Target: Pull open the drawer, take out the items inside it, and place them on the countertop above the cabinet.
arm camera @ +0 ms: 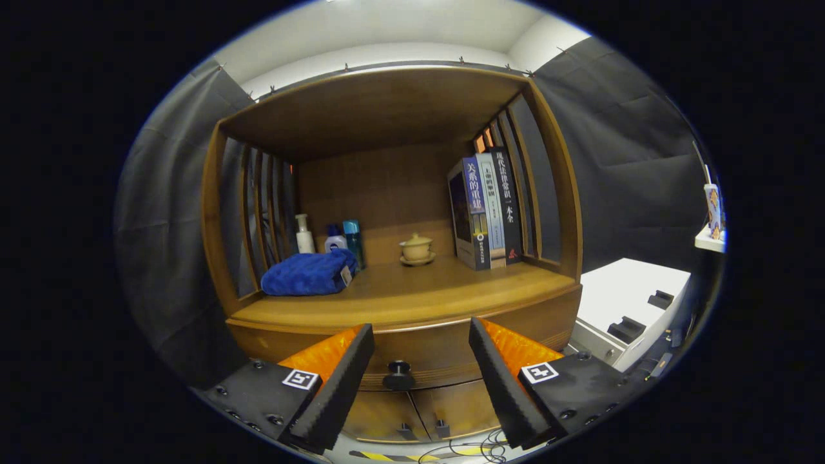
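On the smooth wooden desk [412,299] of the cabinet, a folded plush blue towel [308,272] lies at the left before three plastic bottles [329,237]. The hand-held gripper [422,345], with ribbed black pads on orange fingers, is spread wide and holds nothing; the closed wooden drawer [412,351] with its round black knob [399,375] sits between and beyond them. Further right stand a small lidded ceramic cup [417,249] and upright books [485,212].
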A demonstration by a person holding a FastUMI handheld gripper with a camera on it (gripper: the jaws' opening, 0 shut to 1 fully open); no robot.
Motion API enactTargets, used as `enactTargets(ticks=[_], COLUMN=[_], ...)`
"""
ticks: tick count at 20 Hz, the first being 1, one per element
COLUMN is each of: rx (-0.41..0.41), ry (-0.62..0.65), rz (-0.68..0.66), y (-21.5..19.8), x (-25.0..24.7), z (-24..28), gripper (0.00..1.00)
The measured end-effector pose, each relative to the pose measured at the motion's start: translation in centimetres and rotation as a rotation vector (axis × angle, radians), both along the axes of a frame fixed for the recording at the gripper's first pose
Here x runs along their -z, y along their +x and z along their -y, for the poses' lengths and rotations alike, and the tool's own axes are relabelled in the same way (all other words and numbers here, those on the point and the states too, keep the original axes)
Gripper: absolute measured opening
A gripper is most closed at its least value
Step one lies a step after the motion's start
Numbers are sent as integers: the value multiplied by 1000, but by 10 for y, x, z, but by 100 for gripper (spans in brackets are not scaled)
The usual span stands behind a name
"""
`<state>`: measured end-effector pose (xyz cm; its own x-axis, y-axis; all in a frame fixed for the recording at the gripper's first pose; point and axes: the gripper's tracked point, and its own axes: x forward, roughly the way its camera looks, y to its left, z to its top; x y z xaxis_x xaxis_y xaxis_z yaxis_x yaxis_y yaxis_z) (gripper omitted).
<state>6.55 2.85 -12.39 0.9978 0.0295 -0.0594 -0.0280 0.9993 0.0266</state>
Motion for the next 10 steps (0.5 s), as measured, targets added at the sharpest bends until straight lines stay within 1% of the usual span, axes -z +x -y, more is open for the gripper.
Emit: enactTargets(ticks=[2,6,10], rx=[-3,-44,-31], ry=[-28,-57,-89], rz=[11,-38,-71], y=[7,17,32], x=[15,53,76], z=[-5,-20,-17], gripper=[98,98,98])
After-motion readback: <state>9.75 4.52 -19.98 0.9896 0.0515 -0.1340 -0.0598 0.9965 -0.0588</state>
